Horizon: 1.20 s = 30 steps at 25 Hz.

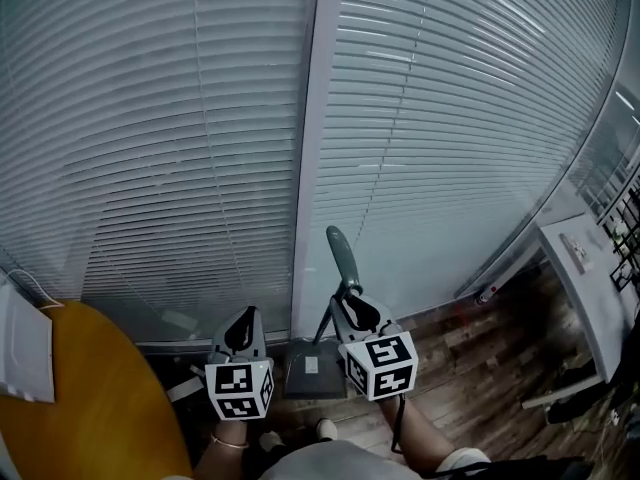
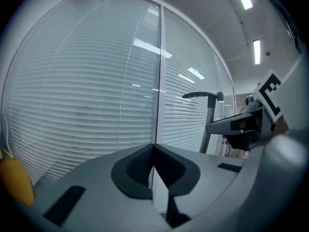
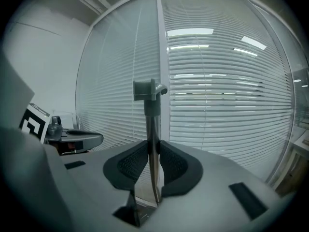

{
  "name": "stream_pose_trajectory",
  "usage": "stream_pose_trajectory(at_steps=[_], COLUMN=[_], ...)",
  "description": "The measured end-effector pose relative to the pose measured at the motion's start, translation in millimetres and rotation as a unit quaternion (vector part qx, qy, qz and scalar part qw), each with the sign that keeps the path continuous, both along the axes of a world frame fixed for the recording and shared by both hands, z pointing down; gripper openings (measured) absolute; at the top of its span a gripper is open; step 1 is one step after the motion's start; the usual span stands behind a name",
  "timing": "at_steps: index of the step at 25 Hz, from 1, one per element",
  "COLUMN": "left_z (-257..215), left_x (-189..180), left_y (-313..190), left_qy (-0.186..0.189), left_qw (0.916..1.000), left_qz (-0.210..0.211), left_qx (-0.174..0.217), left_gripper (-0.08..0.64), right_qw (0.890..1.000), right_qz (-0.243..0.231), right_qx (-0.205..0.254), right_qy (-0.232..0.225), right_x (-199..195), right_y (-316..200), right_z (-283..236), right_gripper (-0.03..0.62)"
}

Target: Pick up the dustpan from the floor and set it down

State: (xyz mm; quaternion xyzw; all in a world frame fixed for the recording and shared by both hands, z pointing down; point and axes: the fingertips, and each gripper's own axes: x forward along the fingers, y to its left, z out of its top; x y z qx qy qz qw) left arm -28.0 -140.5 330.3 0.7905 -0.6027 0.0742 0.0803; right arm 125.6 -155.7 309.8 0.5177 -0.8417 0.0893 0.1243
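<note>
The dustpan has a tall grey handle and a dark pan low by the foot of the glass wall; I cannot tell whether the pan touches the floor. My right gripper is shut on the handle's shaft partway up. In the right gripper view the upright shaft is pinched between the pads, with the grip end above them. My left gripper hovers just left of the pan, shut with nothing in it. Its jaws meet in the left gripper view, where the handle stands to the right.
A glass wall with closed blinds and a white post stands straight ahead. A round wooden table bearing a white sheet is at the left. A white desk stands on the wood floor at the right.
</note>
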Motion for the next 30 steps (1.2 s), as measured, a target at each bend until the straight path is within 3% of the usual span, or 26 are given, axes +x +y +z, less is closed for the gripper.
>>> stream_pose_trajectory(at_steps=[11,30], left_z=[41.3,198.8], left_x=[-5.3,-35.8], left_y=[-8.0,4.7], left_qy=[-0.020,-0.020], left_qw=[0.9993,0.9927], left_qz=[-0.008,-0.045], left_qx=[-0.029,-0.110], left_gripper=[0.017,0.017], right_qw=[0.999,0.994], right_qz=[-0.016,-0.050], right_qx=[-0.032,-0.098], right_qy=[-0.007,0.008], right_x=[-2.2,-30.1], right_y=[-19.1,-21.6], right_z=[54.2,213.2], right_gripper=[0.094,0.094])
